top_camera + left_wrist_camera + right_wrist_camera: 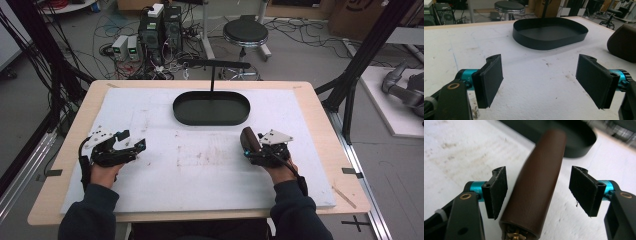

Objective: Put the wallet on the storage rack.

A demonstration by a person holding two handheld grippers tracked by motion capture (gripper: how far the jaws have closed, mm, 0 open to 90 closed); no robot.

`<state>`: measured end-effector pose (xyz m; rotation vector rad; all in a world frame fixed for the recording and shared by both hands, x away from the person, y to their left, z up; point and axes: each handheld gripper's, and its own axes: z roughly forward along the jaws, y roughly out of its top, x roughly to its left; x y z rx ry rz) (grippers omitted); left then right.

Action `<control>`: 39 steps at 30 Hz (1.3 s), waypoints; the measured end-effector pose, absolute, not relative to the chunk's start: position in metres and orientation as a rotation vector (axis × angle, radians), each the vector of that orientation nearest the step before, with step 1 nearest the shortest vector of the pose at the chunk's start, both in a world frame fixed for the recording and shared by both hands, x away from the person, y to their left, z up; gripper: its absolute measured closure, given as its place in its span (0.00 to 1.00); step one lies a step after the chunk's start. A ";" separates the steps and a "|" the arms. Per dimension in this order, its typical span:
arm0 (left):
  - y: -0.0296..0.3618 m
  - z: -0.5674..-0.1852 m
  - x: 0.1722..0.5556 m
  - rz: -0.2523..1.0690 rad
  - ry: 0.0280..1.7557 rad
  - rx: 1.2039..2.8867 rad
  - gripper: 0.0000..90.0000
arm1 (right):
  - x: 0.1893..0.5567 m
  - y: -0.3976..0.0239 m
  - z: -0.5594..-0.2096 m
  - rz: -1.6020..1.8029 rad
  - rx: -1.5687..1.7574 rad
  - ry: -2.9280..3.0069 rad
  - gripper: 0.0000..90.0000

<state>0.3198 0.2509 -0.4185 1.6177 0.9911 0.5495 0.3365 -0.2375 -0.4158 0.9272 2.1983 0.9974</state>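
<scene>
Left gripper [134, 140] held low over the white mat [200, 165] at the left of the counter [320, 110], fingers [489, 80] spread wide with nothing but bare, scuffed mat between them. Ahead of it in the left gripper view, a black oval tray [549, 40], empty, standing on the mat toward the far edge.

Right gripper [250, 145] at the right side of the mat, fingers [496, 192] also released, set to either side of a brown case [536, 190]. Case long and rounded, leather-like, lying between the pads with a gap showing on the right side; on the left, touching or just apart cannot be told. Brass-coloured fitting visible at its near end. Far end of the case pointing toward the tray, stopping short of the rim. In the high view, case [248, 139] near the tray's right end, well apart from the left gripper.

Beyond the counter: a round stool [245, 32], cables and grey boxes on the floor.
</scene>
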 end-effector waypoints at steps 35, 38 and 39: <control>0.247 -0.424 0.320 0.596 0.867 1.657 0.24 | 0.448 -0.169 -0.370 1.221 0.899 2.258 0.73; 0.247 -0.424 0.321 0.593 0.865 1.660 0.24 | 0.467 -0.159 -0.375 1.205 0.930 2.268 0.73; 0.246 -0.425 0.321 0.592 0.865 1.662 0.24 | 0.473 -0.155 -0.377 1.195 0.940 2.280 0.73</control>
